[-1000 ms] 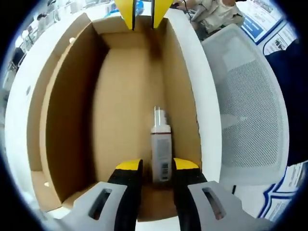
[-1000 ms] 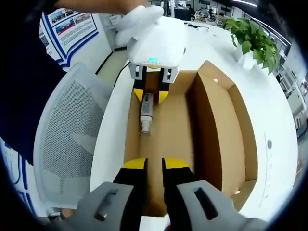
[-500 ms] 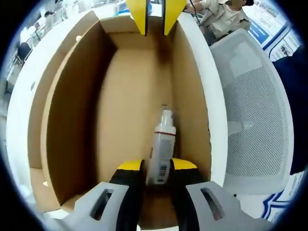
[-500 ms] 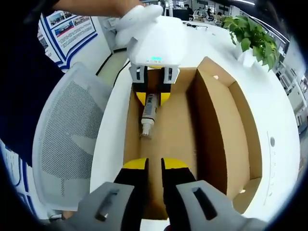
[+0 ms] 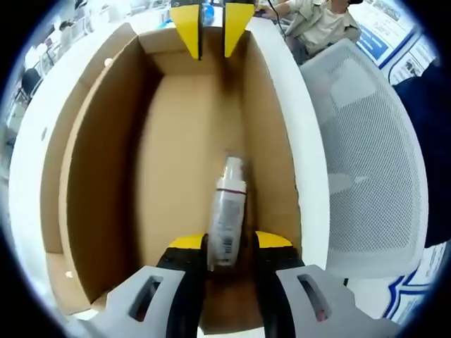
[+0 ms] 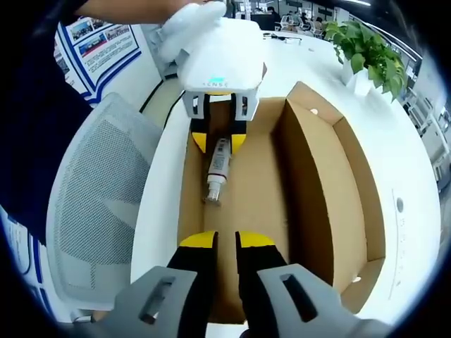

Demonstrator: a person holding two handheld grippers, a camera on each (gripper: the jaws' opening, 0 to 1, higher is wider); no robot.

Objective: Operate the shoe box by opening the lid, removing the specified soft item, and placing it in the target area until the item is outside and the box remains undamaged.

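An open cardboard shoe box (image 5: 99, 162) (image 6: 317, 183) lies on a white table (image 6: 416, 176). A small clear bottle (image 5: 227, 211) (image 6: 217, 169) with a white cap and a barcode label is inside it, tilted off the box floor. My left gripper (image 5: 231, 243) (image 6: 218, 141) is shut on the bottle's base end. My right gripper (image 6: 226, 241) (image 5: 212, 32) reaches into the opposite end of the box. Its yellow-tipped jaws stand nearly together with nothing between them.
A white mesh chair (image 5: 366, 162) (image 6: 99, 204) stands close beside the box's long side. A green plant (image 6: 366, 53) sits at the table's far end. A gloved hand (image 6: 190, 21) holds the left gripper. A seated person (image 5: 317, 17) is beyond the box.
The left jaws closed on the bottle and raised it, so it now tilts off the box floor. The right gripper has stayed at its end.
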